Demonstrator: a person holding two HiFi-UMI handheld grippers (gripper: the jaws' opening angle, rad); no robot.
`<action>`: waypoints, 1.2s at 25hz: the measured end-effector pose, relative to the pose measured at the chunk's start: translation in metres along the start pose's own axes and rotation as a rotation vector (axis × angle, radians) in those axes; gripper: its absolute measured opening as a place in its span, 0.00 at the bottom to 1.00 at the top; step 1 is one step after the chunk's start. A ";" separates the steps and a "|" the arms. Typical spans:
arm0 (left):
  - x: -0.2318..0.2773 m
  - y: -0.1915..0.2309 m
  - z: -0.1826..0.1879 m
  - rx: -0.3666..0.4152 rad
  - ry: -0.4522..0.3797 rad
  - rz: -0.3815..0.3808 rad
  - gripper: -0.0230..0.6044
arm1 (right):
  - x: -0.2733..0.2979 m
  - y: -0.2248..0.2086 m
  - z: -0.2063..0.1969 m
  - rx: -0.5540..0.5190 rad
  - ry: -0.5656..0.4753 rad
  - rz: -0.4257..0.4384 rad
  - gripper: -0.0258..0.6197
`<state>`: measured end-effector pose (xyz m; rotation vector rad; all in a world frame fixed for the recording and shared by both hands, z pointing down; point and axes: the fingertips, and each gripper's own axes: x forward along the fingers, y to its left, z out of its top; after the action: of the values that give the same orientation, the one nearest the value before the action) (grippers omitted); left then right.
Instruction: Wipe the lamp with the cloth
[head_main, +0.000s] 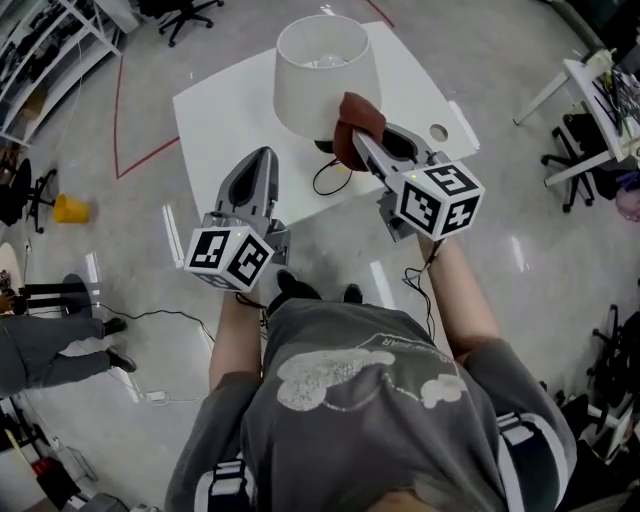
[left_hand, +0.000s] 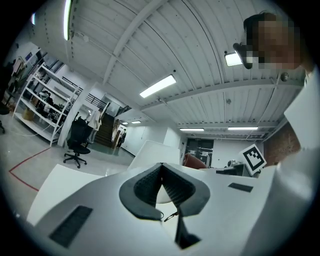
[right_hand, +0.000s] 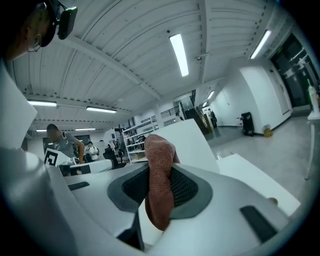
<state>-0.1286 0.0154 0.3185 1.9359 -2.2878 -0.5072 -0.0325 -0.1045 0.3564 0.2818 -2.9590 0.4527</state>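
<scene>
A lamp with a white drum shade (head_main: 325, 75) stands on a white table (head_main: 215, 115); its black cord (head_main: 330, 178) runs off the front. My right gripper (head_main: 362, 140) is shut on a reddish-brown cloth (head_main: 355, 122), and the cloth rests against the shade's lower right side. In the right gripper view the cloth (right_hand: 160, 182) hangs between the dark pads, with the shade (right_hand: 187, 137) just behind. My left gripper (head_main: 262, 155) hovers over the table's front edge, left of the lamp, jaws closed with nothing between them. Its pads (left_hand: 170, 187) meet in the left gripper view.
A round hole (head_main: 438, 131) sits in the table's right corner. Office chairs (head_main: 190, 12) and shelving (head_main: 45, 45) stand at the back left, a yellow object (head_main: 68, 209) lies on the floor, and another person (head_main: 50, 345) stands at left. A desk (head_main: 590, 100) is at right.
</scene>
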 end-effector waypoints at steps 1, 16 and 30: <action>0.000 -0.002 0.003 0.003 -0.010 -0.002 0.05 | -0.001 0.000 0.010 -0.006 -0.018 0.005 0.19; 0.010 0.018 0.022 -0.014 -0.011 -0.075 0.05 | 0.030 0.002 0.021 -0.021 -0.010 -0.066 0.19; 0.026 0.016 -0.013 -0.056 0.047 -0.084 0.05 | 0.018 -0.039 -0.034 0.049 0.103 -0.135 0.19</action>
<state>-0.1448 -0.0098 0.3318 2.0023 -2.1484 -0.5226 -0.0383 -0.1336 0.4027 0.4468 -2.8102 0.5062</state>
